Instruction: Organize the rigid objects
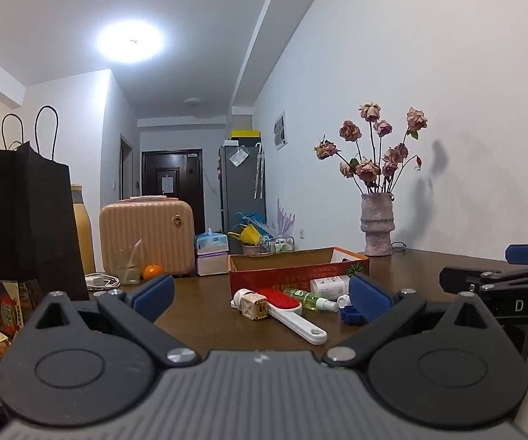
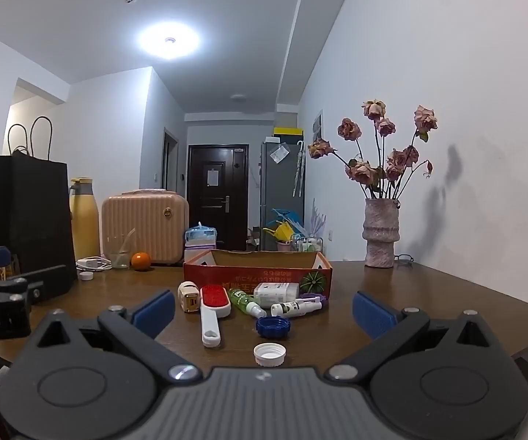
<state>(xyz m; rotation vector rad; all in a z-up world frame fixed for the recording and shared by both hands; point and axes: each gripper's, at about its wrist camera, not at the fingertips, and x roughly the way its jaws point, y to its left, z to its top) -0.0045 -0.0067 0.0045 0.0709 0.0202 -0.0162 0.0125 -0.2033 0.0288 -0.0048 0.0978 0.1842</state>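
Both claws hung wide apart and empty above a dark brown wooden counter point(image 2: 428, 293). The left claw point(image 1: 262, 297) framed the lower centre of its view; the right claw point(image 2: 264, 310) did likewise. Between them, at centre frame, lay a white-handled brush with a red pad point(image 2: 212, 306), a cream cube-shaped plug point(image 2: 187, 296), a green spray bottle point(image 2: 244, 301), a white tube point(image 2: 295, 308), a blue ridged cap point(image 2: 273, 326) and a white cap point(image 2: 269, 354). Just behind stood an open red cardboard box point(image 2: 227, 280).
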